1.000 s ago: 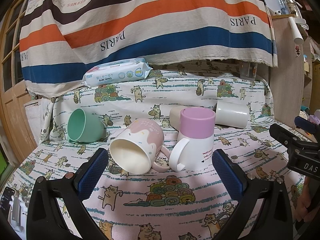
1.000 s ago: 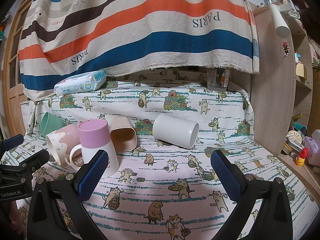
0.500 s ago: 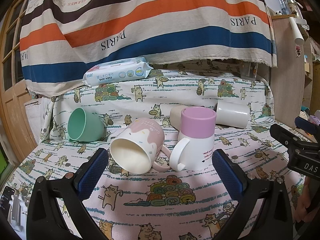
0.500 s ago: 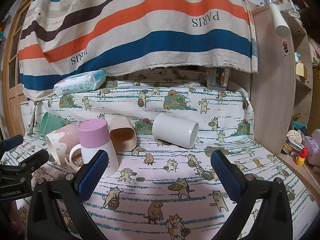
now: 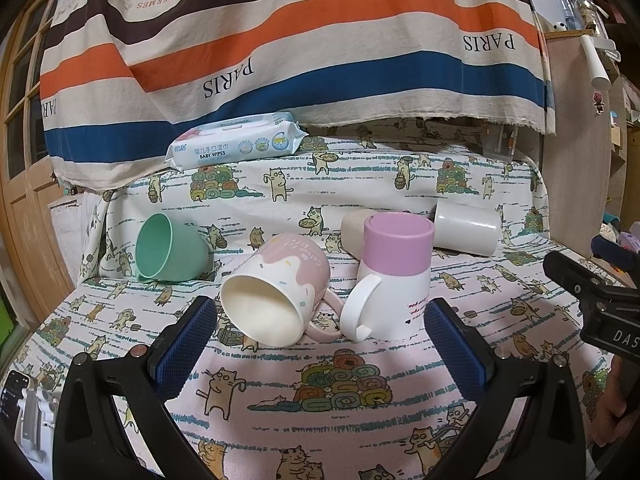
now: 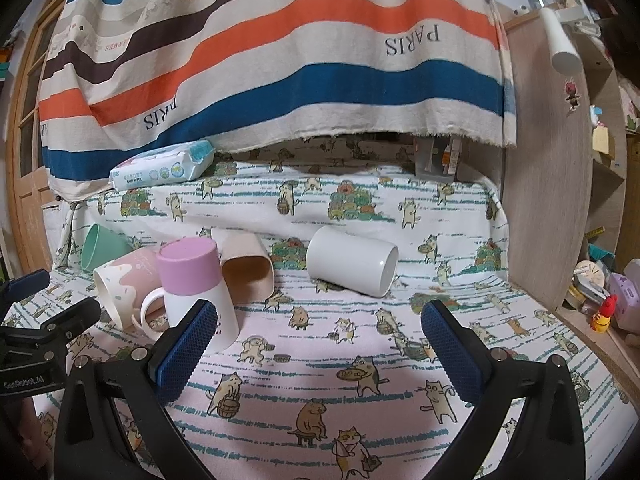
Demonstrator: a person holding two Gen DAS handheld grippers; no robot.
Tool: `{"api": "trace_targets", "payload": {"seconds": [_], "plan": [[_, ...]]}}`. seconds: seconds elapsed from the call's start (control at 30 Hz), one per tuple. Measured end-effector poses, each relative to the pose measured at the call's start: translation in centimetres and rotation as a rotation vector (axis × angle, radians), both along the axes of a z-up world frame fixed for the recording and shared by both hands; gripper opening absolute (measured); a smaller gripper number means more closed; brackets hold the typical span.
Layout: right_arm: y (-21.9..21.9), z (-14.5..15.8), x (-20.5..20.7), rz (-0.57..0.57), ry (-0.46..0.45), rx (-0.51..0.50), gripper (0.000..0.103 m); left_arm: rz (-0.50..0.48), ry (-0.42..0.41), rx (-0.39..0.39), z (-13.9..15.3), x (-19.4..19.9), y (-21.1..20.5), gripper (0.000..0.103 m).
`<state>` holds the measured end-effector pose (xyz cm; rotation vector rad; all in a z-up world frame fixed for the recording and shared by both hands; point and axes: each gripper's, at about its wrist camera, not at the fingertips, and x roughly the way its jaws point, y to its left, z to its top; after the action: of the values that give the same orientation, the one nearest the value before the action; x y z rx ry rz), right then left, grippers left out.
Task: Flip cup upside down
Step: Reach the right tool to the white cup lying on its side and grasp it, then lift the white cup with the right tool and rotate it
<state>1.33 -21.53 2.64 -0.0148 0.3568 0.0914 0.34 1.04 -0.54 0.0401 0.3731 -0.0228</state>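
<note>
Several cups sit on a cat-print cloth. A white mug with a pink base (image 5: 394,276) (image 6: 196,284) stands upside down. A pink-and-cream mug (image 5: 276,288) (image 6: 124,280) lies on its side beside it, mouth toward me. A green cup (image 5: 168,248) (image 6: 100,246), a beige cup (image 5: 352,228) (image 6: 248,268) and a white cup (image 5: 466,226) (image 6: 352,266) also lie on their sides. My left gripper (image 5: 320,344) is open and empty just in front of the two mugs. My right gripper (image 6: 320,344) is open and empty, short of the white cup.
A pack of baby wipes (image 5: 236,146) (image 6: 160,166) lies at the back under a striped hanging cloth (image 5: 280,40). A wooden shelf side (image 6: 540,200) with small items stands at the right. A wooden door (image 5: 24,200) is at the left.
</note>
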Motion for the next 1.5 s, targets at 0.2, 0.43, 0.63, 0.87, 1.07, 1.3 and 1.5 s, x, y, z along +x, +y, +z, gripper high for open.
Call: {"api": "trace_targets", "payload": {"seconds": [0.2, 0.43, 0.63, 0.87, 1.07, 1.3, 1.5], "plan": [[-2.7, 1.8, 2.6, 0.03, 0.121, 0.037, 0.103, 0.007, 0.01, -0.008, 0.0, 0.1, 0.1, 0.103], [-6.3, 4.2, 11.3, 0.003, 0.293, -0.02, 0.103, 0.016, 0.023, -0.025, -0.1, 0.4, 0.3, 0.103], [-5.6, 3.2, 19.5, 0.135, 0.426, -0.129, 0.103, 0.017, 0.027, -0.025, -0.1, 0.4, 0.3, 0.103], [-1.0, -0.2, 24.8, 0.216, 0.502, -0.603, 0.102, 0.019, 0.037, -0.032, -0.1, 0.6, 0.5, 0.103], [3.0, -4.8, 27.2, 0.28, 0.563, -0.794, 0.102, 0.021, 0.036, -0.029, -0.1, 0.6, 0.4, 0.103], [5.1, -7.5, 30.1, 0.235, 0.563, -0.927, 0.102, 0.016, 0.039, -0.023, -0.1, 0.6, 0.3, 0.103], [3.3, -6.3, 31.5, 0.292, 0.657, -0.694, 0.084, 0.012, 0.038, -0.022, -0.1, 0.6, 0.2, 0.103]]}}
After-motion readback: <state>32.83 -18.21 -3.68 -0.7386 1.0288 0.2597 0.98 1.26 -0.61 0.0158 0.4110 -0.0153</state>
